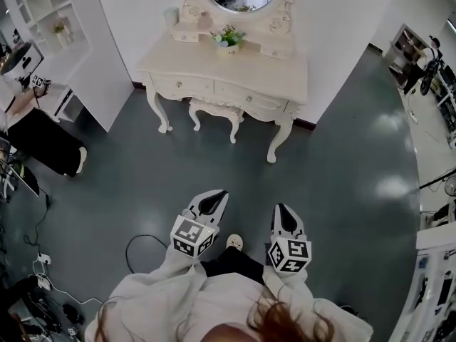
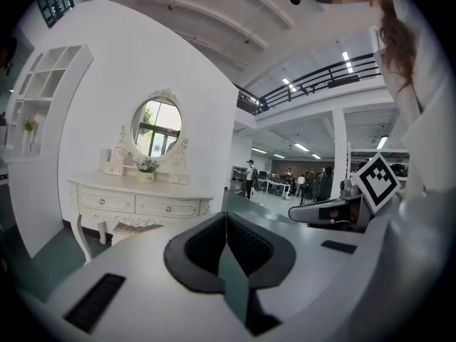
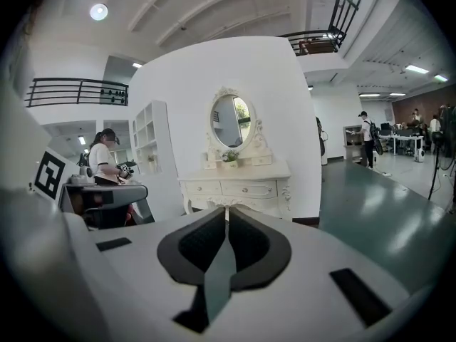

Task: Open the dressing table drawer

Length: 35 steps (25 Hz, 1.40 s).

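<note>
Now, left gripper [image 1: 214, 200]: jaws pressed together, nothing held
Where: cream carved wooden dressing table [image 1: 274, 66] stands well ahead, against white wall [image 1: 335, 20]
Drawer [image 1: 194, 87]: looks light, may stick; pinch its small round knob [image 1: 179, 84]
Right gripper [image 1: 281, 209]: jaws pressed together, empty

This is a big open workroom, like a lab or studio, with a home corner staged inside: a cream dressing table [image 1: 249, 73] against a free-standing partition wall [image 2: 107, 84], a mezzanine railing [image 2: 320, 77] above, people [image 2: 251, 178] at far desks [image 2: 278, 185], and cables [image 1: 139, 244] on the floor [image 1: 335, 191].
</note>
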Each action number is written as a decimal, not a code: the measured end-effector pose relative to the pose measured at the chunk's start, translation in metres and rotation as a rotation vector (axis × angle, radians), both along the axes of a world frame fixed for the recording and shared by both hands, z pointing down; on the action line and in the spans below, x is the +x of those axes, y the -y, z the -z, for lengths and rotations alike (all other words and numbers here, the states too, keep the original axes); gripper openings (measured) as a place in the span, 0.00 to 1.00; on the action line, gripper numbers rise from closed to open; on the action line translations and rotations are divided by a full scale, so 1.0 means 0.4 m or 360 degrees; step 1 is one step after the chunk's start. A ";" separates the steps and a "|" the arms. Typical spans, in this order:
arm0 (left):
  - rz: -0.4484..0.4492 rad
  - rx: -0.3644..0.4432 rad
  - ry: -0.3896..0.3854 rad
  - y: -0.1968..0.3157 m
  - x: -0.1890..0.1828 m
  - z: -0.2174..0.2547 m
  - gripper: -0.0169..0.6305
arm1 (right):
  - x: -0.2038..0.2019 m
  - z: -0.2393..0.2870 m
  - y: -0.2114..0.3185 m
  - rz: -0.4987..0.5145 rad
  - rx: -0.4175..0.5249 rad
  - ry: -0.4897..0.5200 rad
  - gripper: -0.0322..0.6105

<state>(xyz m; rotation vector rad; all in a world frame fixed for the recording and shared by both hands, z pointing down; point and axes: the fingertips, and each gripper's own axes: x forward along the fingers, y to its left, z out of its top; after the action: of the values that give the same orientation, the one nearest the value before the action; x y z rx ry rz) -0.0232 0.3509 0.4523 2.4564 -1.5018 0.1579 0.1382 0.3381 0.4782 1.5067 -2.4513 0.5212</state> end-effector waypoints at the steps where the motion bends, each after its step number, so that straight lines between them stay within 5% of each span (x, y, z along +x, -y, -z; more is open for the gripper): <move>1: 0.0009 -0.0006 -0.0002 0.015 0.000 -0.003 0.05 | 0.001 -0.002 0.016 0.0005 -0.0002 0.0001 0.11; 12: 0.0099 -0.0021 -0.0010 0.155 0.010 -0.030 0.05 | 0.019 -0.020 0.170 0.0053 -0.0001 0.0006 0.11; 24: 0.0146 -0.0058 -0.0017 0.167 0.014 -0.041 0.05 | 0.006 -0.034 0.198 0.0117 -0.0030 0.0015 0.11; 35: 0.0029 -0.0076 -0.0012 0.251 0.047 -0.062 0.05 | 0.029 -0.050 0.266 0.0032 -0.0044 0.0018 0.11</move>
<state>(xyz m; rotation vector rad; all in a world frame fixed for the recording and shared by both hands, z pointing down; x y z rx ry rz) -0.0043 0.2506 0.4770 2.4023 -1.4994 0.1789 0.1498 0.2316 0.4980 1.4708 -2.4550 0.5587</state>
